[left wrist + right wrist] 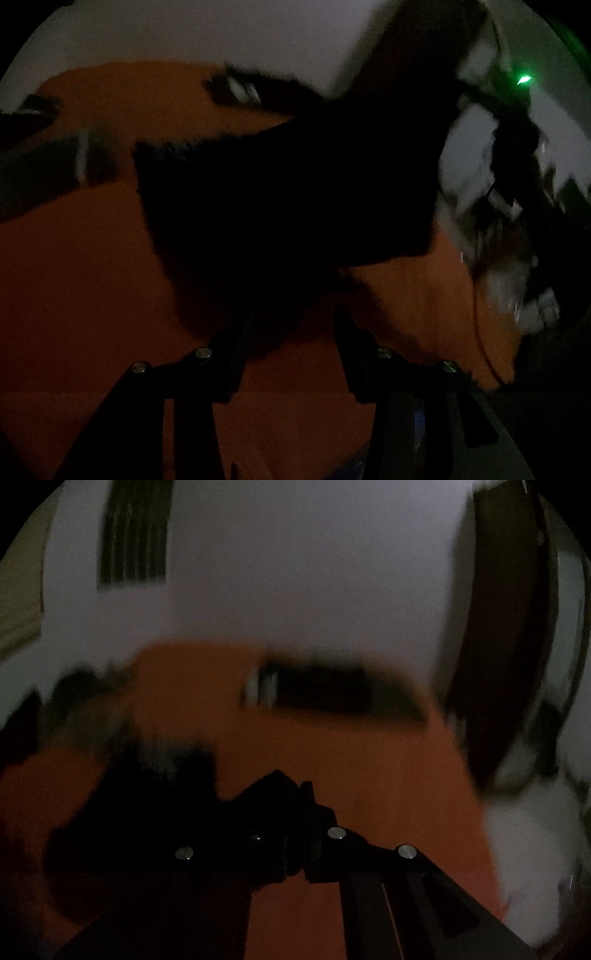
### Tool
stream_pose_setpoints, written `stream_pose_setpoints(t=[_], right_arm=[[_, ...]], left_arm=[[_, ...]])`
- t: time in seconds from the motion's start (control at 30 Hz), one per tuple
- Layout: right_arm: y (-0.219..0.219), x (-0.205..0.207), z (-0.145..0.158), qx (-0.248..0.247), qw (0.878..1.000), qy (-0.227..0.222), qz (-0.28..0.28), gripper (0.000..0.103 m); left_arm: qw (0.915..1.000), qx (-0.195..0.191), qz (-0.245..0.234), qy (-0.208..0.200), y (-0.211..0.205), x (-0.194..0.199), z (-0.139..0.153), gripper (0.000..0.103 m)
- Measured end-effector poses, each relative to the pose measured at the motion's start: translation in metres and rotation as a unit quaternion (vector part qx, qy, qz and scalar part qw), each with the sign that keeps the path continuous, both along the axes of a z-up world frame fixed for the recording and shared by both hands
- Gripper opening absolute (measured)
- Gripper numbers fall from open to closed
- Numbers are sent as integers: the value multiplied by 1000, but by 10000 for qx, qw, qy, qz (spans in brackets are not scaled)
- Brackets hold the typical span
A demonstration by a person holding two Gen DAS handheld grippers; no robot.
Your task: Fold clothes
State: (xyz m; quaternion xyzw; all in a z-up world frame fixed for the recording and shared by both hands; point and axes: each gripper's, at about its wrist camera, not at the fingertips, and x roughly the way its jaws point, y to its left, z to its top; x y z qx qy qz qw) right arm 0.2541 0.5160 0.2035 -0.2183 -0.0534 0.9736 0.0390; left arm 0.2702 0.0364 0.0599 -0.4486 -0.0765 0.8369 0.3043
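Observation:
The room is dim and both views are blurred. A black garment (288, 199) hangs lifted over the orange table (74, 277); its upper right corner rises toward the right gripper (509, 110), seen at the upper right with a green light. My left gripper (291, 317) is open just below the garment's hanging lower edge, its fingers (236, 350) spread apart with nothing between them. In the right wrist view my right gripper (295, 794) is shut on a bunched fold of the black garment (147, 812), which trails down to the left over the orange table (388, 775).
Other dark clothes with pale bands lie at the far side of the table (240, 88) (325, 690) and at its left (55, 162). A white wall (295, 572) stands behind. A dark door or panel (509, 627) stands at the right.

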Motion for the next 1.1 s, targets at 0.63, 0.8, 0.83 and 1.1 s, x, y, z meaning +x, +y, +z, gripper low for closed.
stream_pose_setpoints(t=[0.63,0.8,0.83,1.1], right_arm=[[-329,20,-220,1722,8839,-2521,3544,17],[-309,46,-221,1619,9069,-2151,3242,51],[-294,55,-208,1292,9168,-1995,3209,60],[-128,107,-201,-257,9834,-1581,857,92]], left_arm=[[9862,599,1471,-472,-63,-1,-27,49],[9896,380,1176,-742,-39,1,-49,49],[9910,284,1087,-732,-33,3,-52,49],[9932,-739,147,-890,28,37,-82,49]])
